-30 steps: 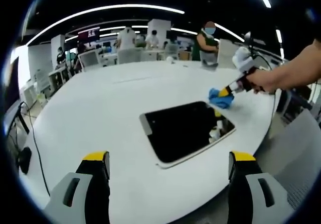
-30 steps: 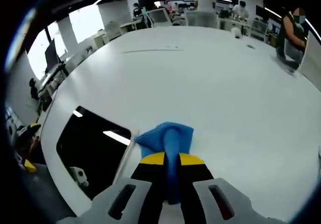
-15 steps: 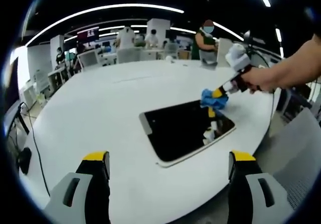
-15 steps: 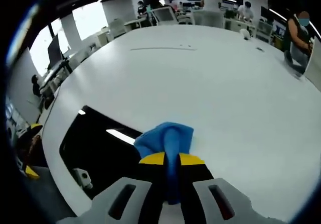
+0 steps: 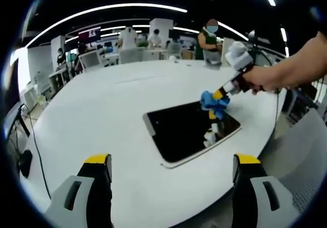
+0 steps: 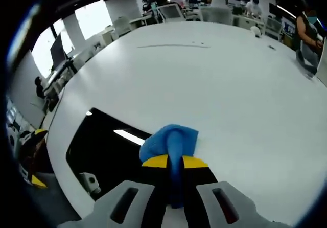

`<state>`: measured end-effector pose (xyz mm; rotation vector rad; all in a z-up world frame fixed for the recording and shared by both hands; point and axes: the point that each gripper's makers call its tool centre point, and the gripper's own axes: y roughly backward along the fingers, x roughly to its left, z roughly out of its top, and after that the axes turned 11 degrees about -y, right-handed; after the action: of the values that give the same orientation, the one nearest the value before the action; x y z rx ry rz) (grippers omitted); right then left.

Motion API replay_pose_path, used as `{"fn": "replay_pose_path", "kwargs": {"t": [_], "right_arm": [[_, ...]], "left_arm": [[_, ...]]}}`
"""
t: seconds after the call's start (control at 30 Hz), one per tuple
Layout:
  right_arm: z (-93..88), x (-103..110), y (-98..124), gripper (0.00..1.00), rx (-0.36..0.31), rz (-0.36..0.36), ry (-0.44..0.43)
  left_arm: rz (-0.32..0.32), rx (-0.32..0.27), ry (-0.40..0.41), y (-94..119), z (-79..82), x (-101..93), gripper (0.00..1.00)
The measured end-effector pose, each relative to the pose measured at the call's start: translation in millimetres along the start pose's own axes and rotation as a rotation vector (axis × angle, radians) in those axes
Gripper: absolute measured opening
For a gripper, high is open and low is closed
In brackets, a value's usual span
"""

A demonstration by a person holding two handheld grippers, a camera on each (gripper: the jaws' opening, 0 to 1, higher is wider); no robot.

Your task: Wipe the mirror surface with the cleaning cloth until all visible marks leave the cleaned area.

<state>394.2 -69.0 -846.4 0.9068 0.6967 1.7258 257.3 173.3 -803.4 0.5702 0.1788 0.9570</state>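
Right gripper view, right gripper (image 6: 174, 161) jaws clamped on crumpled blue cleaning cloth (image 6: 170, 142) at rectangular glossy mirror (image 6: 104, 154) edge, smooth white counter (image 6: 204, 80), left gripper (image 5: 171, 166) jaws wide apart, empty.

- The mirror (image 5: 190, 131) lies flat on the white table (image 5: 102, 115).
- At 2 o'clock, the right gripper (image 5: 219, 92) presses the blue cloth (image 5: 213, 101) on the mirror's far corner.
- The left gripper (image 5: 171, 161) has its jaws wide apart.

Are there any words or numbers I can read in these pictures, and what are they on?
No text can be read anywhere.
Screen on the far wall: it glows with pink and white marks, too small and blurred to read.
Mirror, blue cloth and white table: no words, labels or numbers on them.
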Motion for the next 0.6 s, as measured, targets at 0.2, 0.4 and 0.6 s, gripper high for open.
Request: {"fn": "replay_pose_path", "kwargs": {"t": [0.2,0.4,0.6], "right_arm": [[-6.7,12,-6,0.03,0.040,0.012,0.013],[-5.0,12,-6,0.03,0.037,0.004,-0.014],[-6.5,26,-8,0.03,0.040,0.020,-0.031]], "left_arm": [[-0.012,-0.017,0.008,-1,2.6,-1.9,0.99],[-0.009,-0.025,0.027,1,4.1,-2.2,0.99],[-0.003,-0.023,0.054,3,5.5,-3.0,0.99]]}}
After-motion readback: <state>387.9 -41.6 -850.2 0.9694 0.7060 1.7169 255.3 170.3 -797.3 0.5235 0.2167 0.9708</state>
